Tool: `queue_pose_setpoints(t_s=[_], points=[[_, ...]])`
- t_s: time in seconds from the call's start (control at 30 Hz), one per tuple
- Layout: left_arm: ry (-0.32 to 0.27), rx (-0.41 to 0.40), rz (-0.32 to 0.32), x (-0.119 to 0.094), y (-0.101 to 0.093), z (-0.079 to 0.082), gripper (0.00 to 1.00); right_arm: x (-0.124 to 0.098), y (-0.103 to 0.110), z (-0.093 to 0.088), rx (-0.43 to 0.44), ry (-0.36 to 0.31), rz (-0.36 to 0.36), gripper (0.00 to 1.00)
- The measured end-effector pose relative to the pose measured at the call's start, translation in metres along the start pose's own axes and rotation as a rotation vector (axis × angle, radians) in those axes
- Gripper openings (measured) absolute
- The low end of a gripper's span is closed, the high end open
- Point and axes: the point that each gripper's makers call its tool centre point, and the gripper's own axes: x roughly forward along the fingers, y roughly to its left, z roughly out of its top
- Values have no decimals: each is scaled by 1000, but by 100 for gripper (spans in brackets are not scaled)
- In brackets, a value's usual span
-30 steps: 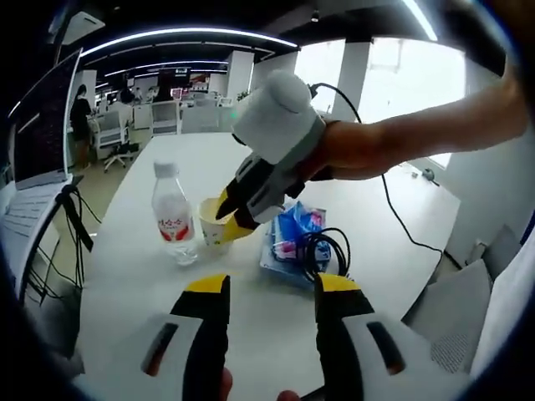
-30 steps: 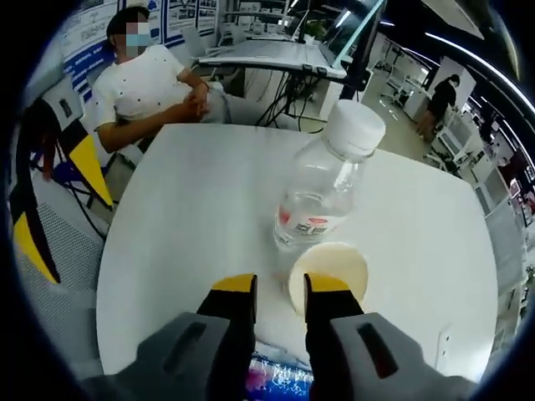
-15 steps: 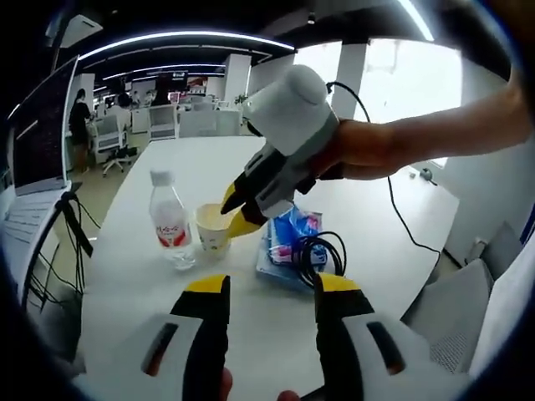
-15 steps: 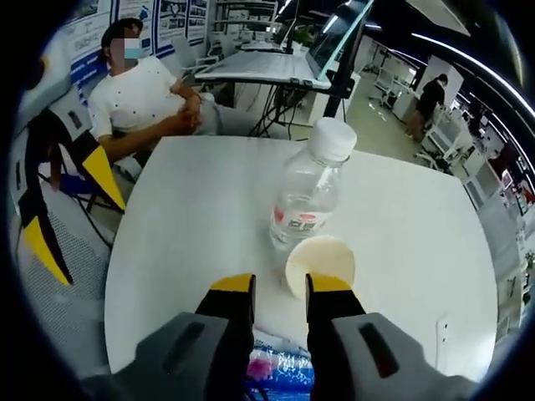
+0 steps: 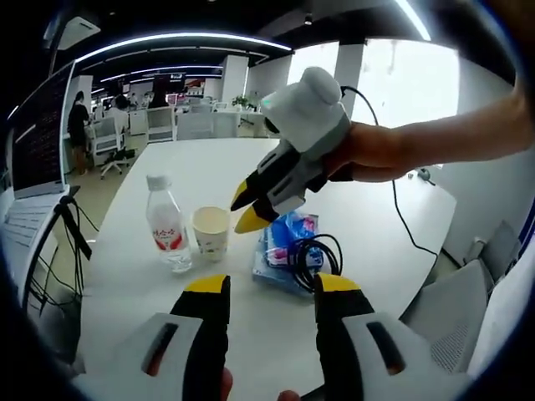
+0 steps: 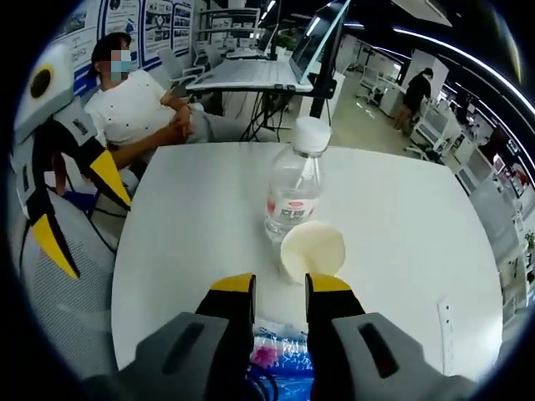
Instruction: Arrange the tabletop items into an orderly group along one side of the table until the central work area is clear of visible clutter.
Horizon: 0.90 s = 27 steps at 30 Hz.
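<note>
The paper cup (image 5: 211, 233) sits on the white table (image 5: 251, 167), just beside the water bottle (image 5: 167, 225), with a blue packet (image 5: 284, 246) and a black cable coil (image 5: 313, 255) near it on the other side. It looks light and easy to crush, so I'd pinch the rim wall gently. The bottle looks stiffer; grab mid-body. The right gripper (image 5: 244, 208) hovers above the cup, jaws slightly apart, holding nothing. The left gripper (image 5: 269, 288) is empty too, jaws spread wide.
</note>
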Motion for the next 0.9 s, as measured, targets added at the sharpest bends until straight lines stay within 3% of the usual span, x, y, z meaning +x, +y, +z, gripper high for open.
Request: queue_pose_setpoints(t_s=[0.53,0.9], points=[[1,13,-14,3,-4,3,39,-20,-9,-24,67,-6,-42,21],[0,8,-16,3,-7,4,39,-37,-5,-44,116,-5,-64,21]])
